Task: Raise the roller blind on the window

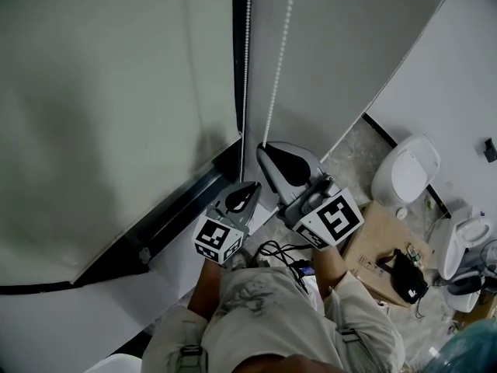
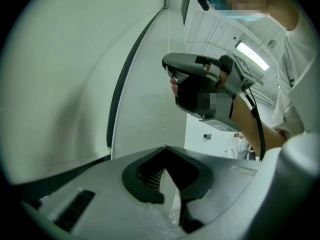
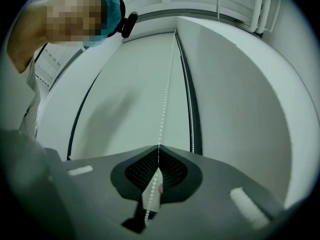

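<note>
With its jaws pressed together on the bead chain point(image 3: 167, 84), the right hand-held gripper point(image 3: 159, 149) sat the higher of the two. The beads ran in at its tips and dangled out below the pads: a proper pinch! Just beneath it, the left hand-held gripper point(image 2: 165, 148) was likewise closed on that same strand, tips meeting where the chain rose away from them. Two grips stacked on one strand looked, I'd judge, like a hand-over-hand haul, one holding while the other goes for the next pull. A second strand point(image 1: 248, 53) of the loop hung beside the dark window frame point(image 1: 239, 92). And the roller blind point(image 1: 101, 92)? It was drawn right down, filling the left of the head view, its bottom edge low near the sill point(image 1: 175, 212), so plenty of lifting seemed left. Off to the right, the speckled floor point(image 1: 353, 150) carried a white toilet point(image 1: 405, 173) and a cardboard box point(image 1: 377, 239), with a pale wall point(image 1: 458, 68) behind.
</note>
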Demonstrator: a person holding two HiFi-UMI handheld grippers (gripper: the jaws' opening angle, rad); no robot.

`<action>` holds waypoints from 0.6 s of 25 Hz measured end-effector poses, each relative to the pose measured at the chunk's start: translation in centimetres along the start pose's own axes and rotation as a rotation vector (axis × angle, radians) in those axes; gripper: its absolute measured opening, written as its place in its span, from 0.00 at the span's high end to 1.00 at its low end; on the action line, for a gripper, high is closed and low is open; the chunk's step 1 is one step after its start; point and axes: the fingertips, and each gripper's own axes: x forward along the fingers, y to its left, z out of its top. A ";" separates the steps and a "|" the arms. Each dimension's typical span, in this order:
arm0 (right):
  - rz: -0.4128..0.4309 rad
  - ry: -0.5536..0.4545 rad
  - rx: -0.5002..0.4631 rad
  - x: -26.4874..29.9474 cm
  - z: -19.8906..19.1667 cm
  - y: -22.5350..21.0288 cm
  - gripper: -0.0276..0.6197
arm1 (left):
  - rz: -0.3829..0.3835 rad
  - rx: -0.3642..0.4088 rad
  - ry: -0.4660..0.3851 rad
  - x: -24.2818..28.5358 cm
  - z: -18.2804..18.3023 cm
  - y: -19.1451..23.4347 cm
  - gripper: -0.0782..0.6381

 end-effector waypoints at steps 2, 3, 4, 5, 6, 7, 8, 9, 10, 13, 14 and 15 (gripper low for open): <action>-0.002 0.007 0.014 -0.2 -0.7 -0.1 0.94 | -0.005 -0.010 0.010 0.1 -0.7 0.0 0.88; -0.004 0.008 0.021 -0.4 -0.8 0.0 0.94 | -0.008 -0.015 0.014 0.0 -0.9 -0.1 0.88; -0.005 0.008 0.025 -0.5 -1.0 0.0 0.94 | -0.010 -0.019 0.019 -0.1 -1.1 -0.2 0.88; -0.006 0.010 0.027 -0.6 -1.1 0.1 0.94 | -0.012 -0.021 0.024 -0.1 -1.3 -0.3 0.88; -0.007 0.012 0.027 -0.7 -1.4 0.1 0.94 | -0.014 -0.022 0.029 -0.1 -1.7 -0.3 0.88; -0.006 0.014 0.027 -0.8 -1.9 0.2 0.94 | -0.016 -0.022 0.034 -0.1 -2.1 -0.2 0.88; -0.005 0.016 0.029 -0.9 -2.3 0.3 0.94 | -0.018 -0.022 0.039 -0.1 -2.6 -0.2 0.88; -0.005 0.019 0.031 -1.0 -2.8 0.3 0.94 | -0.018 -0.022 0.046 -0.1 -3.0 -0.1 0.88; -0.006 0.024 0.034 -1.2 -3.2 0.5 0.94 | -0.018 -0.021 0.054 -0.2 -3.5 -0.1 0.88; -0.008 0.049 0.040 -1.6 -4.5 0.9 0.94 | -0.016 -0.028 0.081 -0.5 -5.0 -0.1 0.88; -0.008 0.060 0.042 -1.7 -5.1 1.1 0.94 | -0.016 -0.033 0.090 -0.5 -5.6 -0.1 0.88; -0.009 0.070 0.044 -1.8 -5.7 1.2 0.94 | -0.017 -0.038 0.098 -0.6 -6.2 0.0 0.88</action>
